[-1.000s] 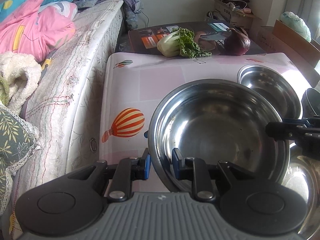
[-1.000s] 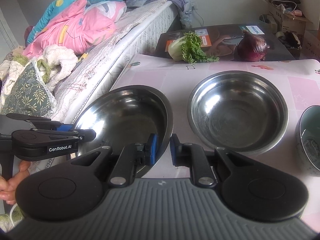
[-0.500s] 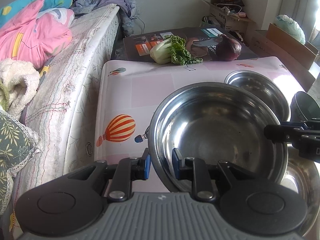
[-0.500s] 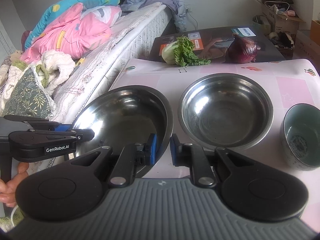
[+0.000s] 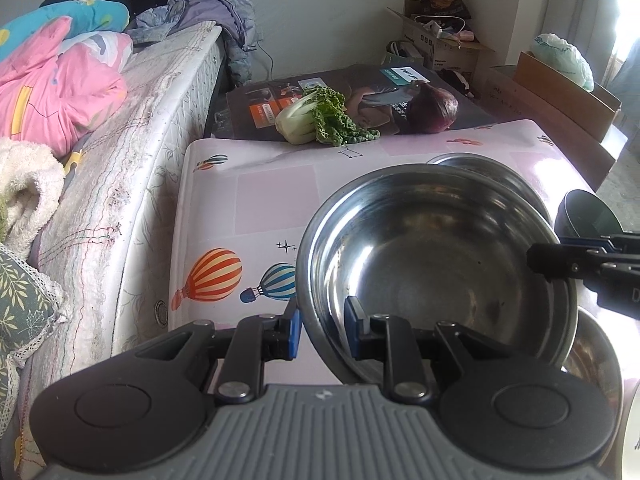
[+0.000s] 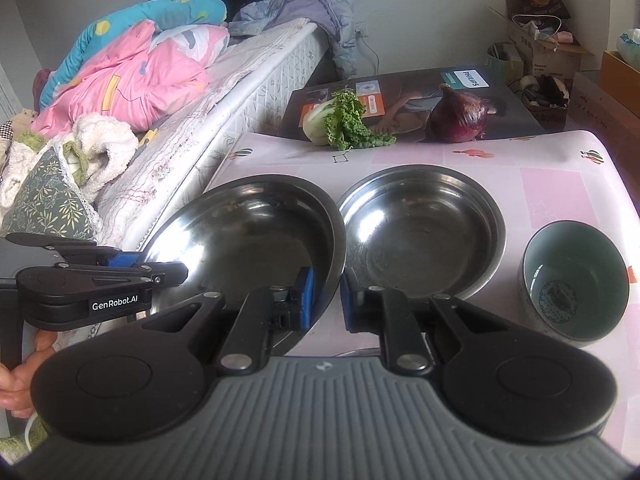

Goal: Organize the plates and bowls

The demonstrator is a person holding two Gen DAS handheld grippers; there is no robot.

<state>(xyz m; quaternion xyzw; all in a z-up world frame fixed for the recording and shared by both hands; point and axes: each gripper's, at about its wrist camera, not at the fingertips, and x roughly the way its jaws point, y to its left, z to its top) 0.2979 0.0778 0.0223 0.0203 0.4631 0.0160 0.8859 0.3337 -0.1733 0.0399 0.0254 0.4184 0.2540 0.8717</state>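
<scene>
Both jaws pinch opposite rims of the large round steel bowl [image 6: 248, 232]—lifted higher, frame centre—toward the second steel bowl [image 6: 420, 232].

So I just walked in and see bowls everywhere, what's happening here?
A person is sorting dishes with two handheld grippers. Both the left gripper and the right gripper are clamped on opposite rims of one large steel bowl, held up above the balloon-print table. A second steel bowl and a green ceramic bowl sit on the table, beside each other.
</scene>
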